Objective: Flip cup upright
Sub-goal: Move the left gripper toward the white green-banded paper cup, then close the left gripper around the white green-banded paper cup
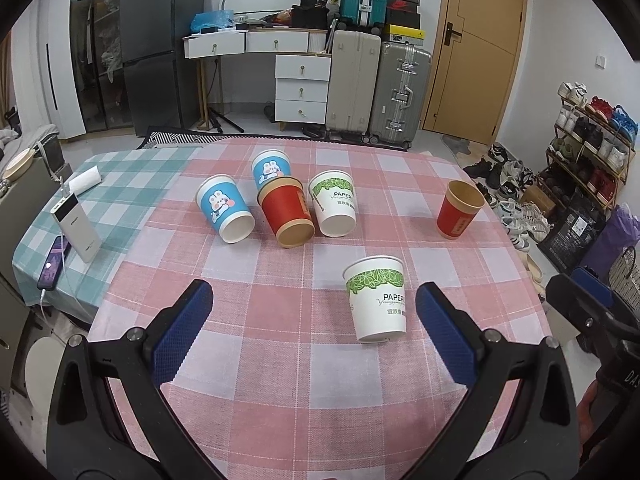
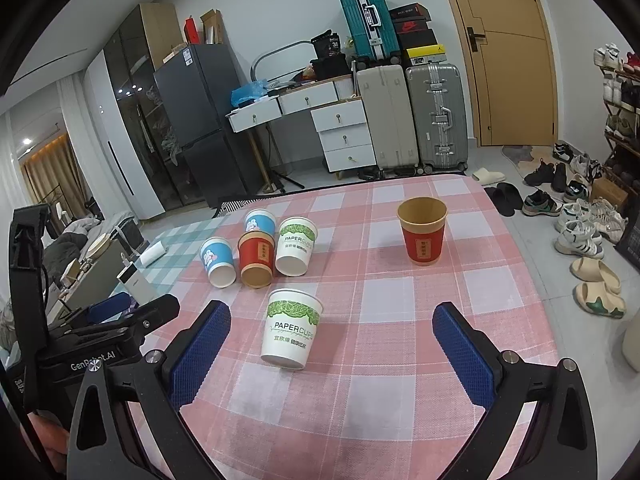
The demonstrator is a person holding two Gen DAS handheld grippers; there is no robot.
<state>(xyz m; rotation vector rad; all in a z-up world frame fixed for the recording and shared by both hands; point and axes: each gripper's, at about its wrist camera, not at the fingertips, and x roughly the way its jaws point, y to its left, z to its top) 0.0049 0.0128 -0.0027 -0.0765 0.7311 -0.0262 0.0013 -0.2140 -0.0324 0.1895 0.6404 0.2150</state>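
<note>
Left gripper (image 1: 312, 312) and right gripper (image 2: 332, 334) both spread, empty, above table's (image 1: 280, 360) near edge; white-green cup (image 1: 376, 300) upright, seemingly, just ahead.

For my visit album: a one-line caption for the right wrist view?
Open right gripper hovers over a pink checked table: two cups upright, four tipped over.

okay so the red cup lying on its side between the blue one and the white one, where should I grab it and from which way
Grip the red cup across its open mouth end, coming from above with a slight tilt toward you. That end faces the grippers and sticks out, while the blue cup and white cup crowd its sides further back, so a side approach looks blocked. The open left gripper looks nearest.
</note>
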